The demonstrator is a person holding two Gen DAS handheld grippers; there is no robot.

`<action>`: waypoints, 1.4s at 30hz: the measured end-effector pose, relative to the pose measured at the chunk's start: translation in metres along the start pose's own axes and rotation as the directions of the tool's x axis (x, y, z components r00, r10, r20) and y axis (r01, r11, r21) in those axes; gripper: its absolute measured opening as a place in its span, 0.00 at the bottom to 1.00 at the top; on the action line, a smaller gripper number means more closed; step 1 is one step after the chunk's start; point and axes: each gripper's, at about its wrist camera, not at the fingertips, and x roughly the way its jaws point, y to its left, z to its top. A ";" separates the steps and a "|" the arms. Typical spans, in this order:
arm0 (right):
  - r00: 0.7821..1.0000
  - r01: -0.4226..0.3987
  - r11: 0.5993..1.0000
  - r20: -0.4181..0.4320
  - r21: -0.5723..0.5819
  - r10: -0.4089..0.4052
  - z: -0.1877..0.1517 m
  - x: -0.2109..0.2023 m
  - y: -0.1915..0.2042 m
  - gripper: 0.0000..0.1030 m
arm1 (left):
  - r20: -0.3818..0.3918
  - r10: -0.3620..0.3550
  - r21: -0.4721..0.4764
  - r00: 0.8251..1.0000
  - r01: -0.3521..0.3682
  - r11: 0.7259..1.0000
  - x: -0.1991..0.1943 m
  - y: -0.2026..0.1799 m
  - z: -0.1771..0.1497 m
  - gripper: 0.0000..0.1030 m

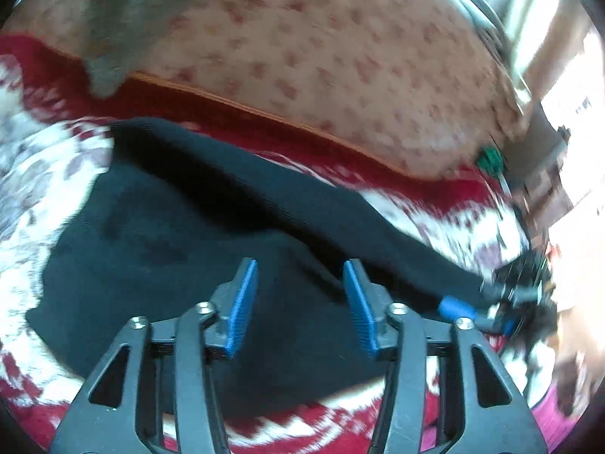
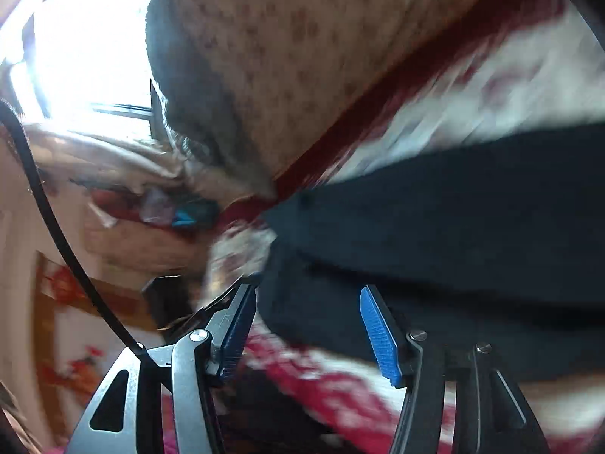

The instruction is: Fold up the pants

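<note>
Black pants (image 1: 196,249) lie folded across red-and-white patterned rug (image 1: 38,174), centre frame, w/ left gripper (image 1: 300,283) spread wide, empty, above them; right gripper (image 2: 308,306), fingers likewise parted, holds nothing at the pants' edge, lower centre.

Under me a red-and-white patterned rug (image 1: 435,204), behind it a beige sofa (image 1: 321,56) with small reddish print and wooden base trim, a grey cloth (image 1: 113,38) draped on it, bright window (image 2: 87,45) glare.
</note>
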 end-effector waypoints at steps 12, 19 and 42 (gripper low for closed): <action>0.988 -0.040 0.973 0.154 0.227 0.005 0.005 0.065 -0.019 0.63 | 0.024 -0.074 -0.377 0.997 0.077 0.923 0.043 0.072 0.057 0.55; 0.987 -0.028 0.959 0.161 0.281 -0.019 0.011 0.070 -0.022 0.63 | 0.016 -0.014 -0.417 1.000 0.019 0.909 0.079 0.072 0.074 0.55; 0.979 -0.166 0.979 0.138 0.118 0.149 -0.015 0.030 -0.012 0.20 | 0.198 0.096 -0.223 0.976 -0.051 0.974 -0.043 0.027 -0.011 0.05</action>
